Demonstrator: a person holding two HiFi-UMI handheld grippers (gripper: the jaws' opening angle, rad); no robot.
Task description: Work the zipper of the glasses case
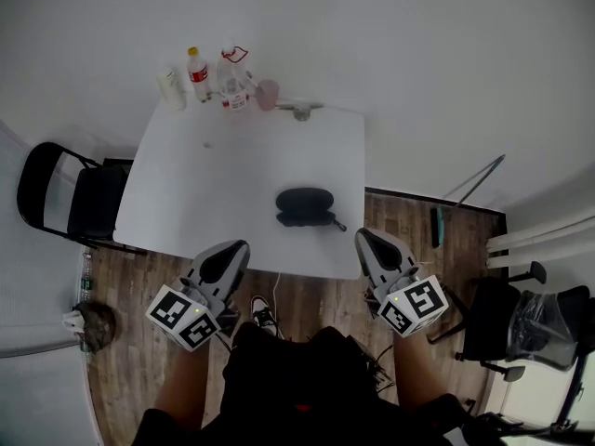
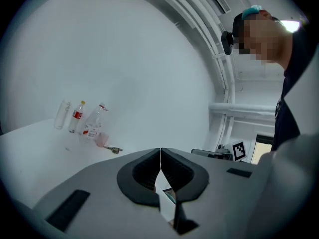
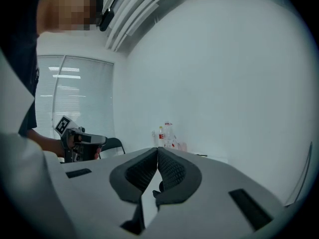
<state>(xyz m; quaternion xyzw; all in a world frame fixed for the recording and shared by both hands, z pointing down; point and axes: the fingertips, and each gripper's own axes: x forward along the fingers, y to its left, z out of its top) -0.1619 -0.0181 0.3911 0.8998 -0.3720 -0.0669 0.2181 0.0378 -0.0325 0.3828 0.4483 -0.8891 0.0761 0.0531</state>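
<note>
A black glasses case (image 1: 304,205) lies on the white table (image 1: 223,184), toward its near right part, with a strap or pull trailing off its right end. My left gripper (image 1: 236,249) hangs at the table's near edge, left of the case, jaws shut and empty. My right gripper (image 1: 365,238) hovers at the near right corner, also shut on nothing. Neither touches the case. In the left gripper view the jaws (image 2: 160,151) meet in a closed seam; in the right gripper view the jaws (image 3: 157,151) do the same, and a dark bit of the case shows through the gap below them.
Several bottles (image 1: 198,73) and a pink cup (image 1: 268,93) stand at the table's far edge, with a small metal piece (image 1: 301,111) beside them. A black folding chair (image 1: 74,198) stands left of the table. An office chair (image 1: 521,328) stands at right.
</note>
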